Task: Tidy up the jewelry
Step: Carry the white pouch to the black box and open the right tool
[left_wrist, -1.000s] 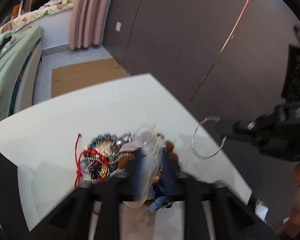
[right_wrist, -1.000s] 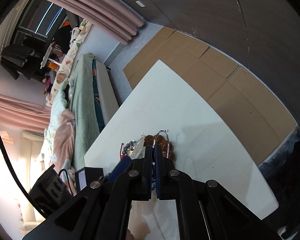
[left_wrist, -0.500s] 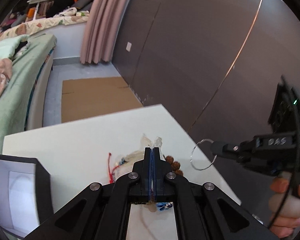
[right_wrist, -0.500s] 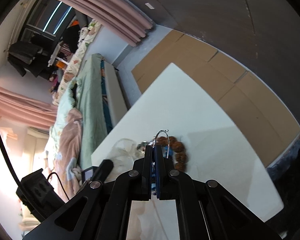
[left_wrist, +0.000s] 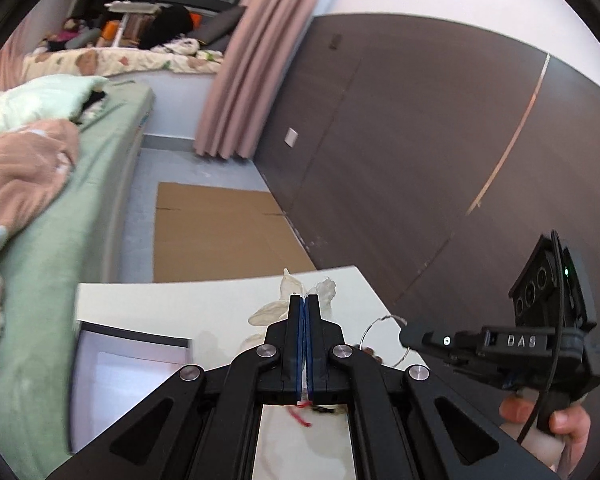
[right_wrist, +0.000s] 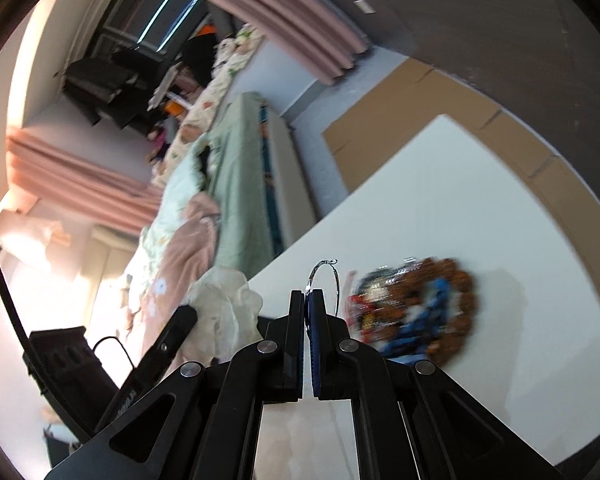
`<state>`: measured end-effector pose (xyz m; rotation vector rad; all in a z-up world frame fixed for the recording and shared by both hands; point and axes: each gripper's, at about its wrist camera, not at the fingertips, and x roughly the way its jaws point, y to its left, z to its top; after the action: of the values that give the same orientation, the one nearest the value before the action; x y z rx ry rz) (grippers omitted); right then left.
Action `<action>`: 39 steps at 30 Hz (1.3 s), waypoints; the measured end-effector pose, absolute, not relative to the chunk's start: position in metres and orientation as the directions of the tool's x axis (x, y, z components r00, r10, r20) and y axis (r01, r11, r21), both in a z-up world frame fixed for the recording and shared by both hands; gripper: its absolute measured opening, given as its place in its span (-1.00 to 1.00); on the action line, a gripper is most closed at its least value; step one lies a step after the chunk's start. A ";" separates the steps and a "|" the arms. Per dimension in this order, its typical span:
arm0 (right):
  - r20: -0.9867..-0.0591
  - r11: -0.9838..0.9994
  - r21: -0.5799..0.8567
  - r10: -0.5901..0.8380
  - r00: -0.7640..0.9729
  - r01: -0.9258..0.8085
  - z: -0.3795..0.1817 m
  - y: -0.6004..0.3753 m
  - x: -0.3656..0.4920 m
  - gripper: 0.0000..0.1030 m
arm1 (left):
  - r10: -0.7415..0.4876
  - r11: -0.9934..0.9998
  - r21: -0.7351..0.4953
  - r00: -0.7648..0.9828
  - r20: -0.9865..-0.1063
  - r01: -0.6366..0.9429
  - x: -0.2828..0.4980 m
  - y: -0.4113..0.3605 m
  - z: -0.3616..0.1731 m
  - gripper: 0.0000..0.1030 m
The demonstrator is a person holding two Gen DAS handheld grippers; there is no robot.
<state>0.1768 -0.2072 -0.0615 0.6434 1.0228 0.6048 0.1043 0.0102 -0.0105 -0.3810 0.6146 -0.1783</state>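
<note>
My left gripper (left_wrist: 304, 300) is shut on a sheer cream pouch (left_wrist: 290, 294) and holds it up above the white table (left_wrist: 156, 304). The pouch also shows in the right wrist view (right_wrist: 224, 304). My right gripper (right_wrist: 307, 294) is shut on a thin silver wire bangle (right_wrist: 325, 280), seen too in the left wrist view (left_wrist: 382, 340) beside the right gripper's tips (left_wrist: 410, 334). A pile of jewelry (right_wrist: 416, 312) with brown beads, blue and red pieces lies on the table (right_wrist: 480, 200). A red cord (left_wrist: 298, 416) shows under my left gripper.
A dark box with a pale lining (left_wrist: 128, 368) sits on the table's left side. A green-covered bed (left_wrist: 60, 208) stands beyond the table. Cardboard sheets (left_wrist: 216, 232) lie on the floor by a dark wall (left_wrist: 420, 160).
My left gripper has risen with the pouch, lifting it off the jewelry pile; the pile is now uncovered on the table. My right gripper still holds the bangle and has shifted slightly.
</note>
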 end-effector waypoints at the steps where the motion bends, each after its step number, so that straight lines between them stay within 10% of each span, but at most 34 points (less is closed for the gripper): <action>1: -0.569 0.663 0.730 0.724 0.390 -0.166 -0.061 -0.200 0.175 -0.92 | -0.262 0.916 -0.399 0.810 -0.525 0.038 0.102 0.017 -0.009 -1.00; 20: -0.509 0.569 0.736 0.822 0.255 -0.367 -0.074 -0.059 0.141 -0.89 | -0.106 0.878 -0.445 0.835 -0.541 -0.177 0.054 0.110 -0.008 -1.00; 25: -0.531 0.568 0.754 0.823 0.202 -0.331 -0.088 -0.047 0.144 0.25 | -0.096 0.867 -0.452 0.820 -0.565 -0.210 0.048 0.118 -0.013 -1.00; 39: -0.533 0.604 0.759 0.791 0.300 -0.244 -0.082 -0.113 0.134 0.26 | -0.144 0.883 -0.426 0.752 -0.644 -0.197 0.058 0.092 -0.028 -0.97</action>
<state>0.1337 -0.1130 -0.0815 0.6195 1.0513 0.7480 0.0579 0.0920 -0.0284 -0.4991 0.7276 0.0303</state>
